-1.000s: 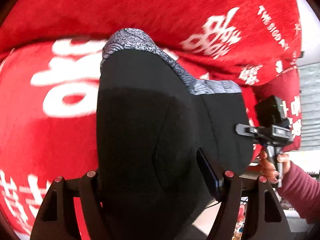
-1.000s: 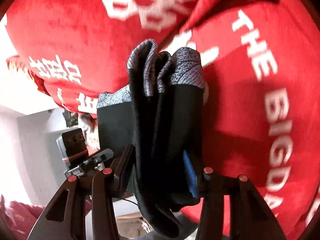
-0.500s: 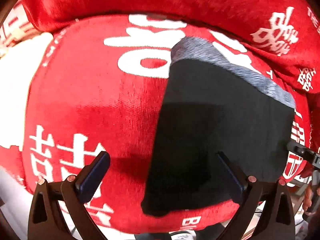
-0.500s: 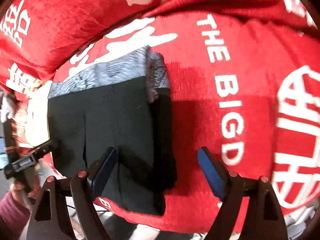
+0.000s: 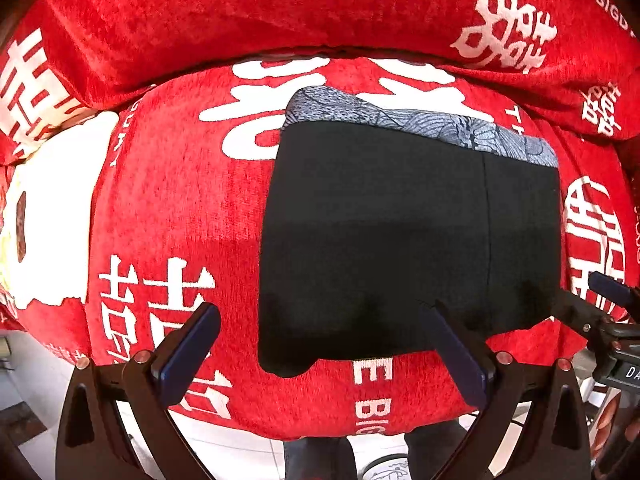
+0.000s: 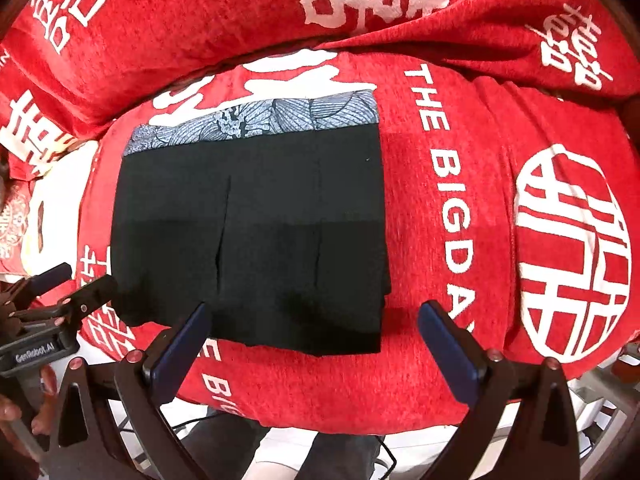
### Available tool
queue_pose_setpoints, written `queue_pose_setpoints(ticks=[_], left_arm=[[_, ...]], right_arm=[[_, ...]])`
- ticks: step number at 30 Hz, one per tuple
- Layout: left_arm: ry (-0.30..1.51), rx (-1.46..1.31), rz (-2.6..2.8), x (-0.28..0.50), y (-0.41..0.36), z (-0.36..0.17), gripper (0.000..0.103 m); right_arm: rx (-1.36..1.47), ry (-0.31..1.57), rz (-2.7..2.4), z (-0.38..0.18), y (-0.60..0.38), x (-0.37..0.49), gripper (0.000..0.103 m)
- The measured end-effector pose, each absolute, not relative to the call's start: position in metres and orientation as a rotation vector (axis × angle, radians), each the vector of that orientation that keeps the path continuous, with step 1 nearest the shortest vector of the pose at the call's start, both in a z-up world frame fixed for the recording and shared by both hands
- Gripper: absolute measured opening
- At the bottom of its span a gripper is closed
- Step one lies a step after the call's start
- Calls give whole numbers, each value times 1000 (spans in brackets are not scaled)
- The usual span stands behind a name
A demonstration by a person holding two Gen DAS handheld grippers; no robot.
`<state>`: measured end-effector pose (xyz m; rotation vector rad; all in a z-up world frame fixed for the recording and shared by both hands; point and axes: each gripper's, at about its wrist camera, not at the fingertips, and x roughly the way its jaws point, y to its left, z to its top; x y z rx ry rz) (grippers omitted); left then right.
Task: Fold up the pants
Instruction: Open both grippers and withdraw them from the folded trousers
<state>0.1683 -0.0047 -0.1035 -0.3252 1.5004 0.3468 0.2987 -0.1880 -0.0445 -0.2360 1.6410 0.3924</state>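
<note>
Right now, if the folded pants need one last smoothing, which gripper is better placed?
Slightly the left gripper: its open fingers frame the pants' near edge. The right gripper, also open, sits partly past their right edge.

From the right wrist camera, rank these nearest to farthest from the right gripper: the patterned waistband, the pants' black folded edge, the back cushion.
From the right gripper:
1. Black folded edge, just ahead, slightly left.
2. Patterned waistband, on the pants' far side.
3. Back cushion, beyond the pants, across the top.
</note>
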Motion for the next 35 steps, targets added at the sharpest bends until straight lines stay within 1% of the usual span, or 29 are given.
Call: queue_pose_setpoints(ticks=[29, 35], left_arm=[[1534, -310, 378, 166, -12, -115, 103], [1503, -278, 353, 168, -16, -112, 103]], right_arm=[[-304, 1674, 361, -52, -172, 292, 103], [-307, 1684, 350, -55, -172, 293, 103]])
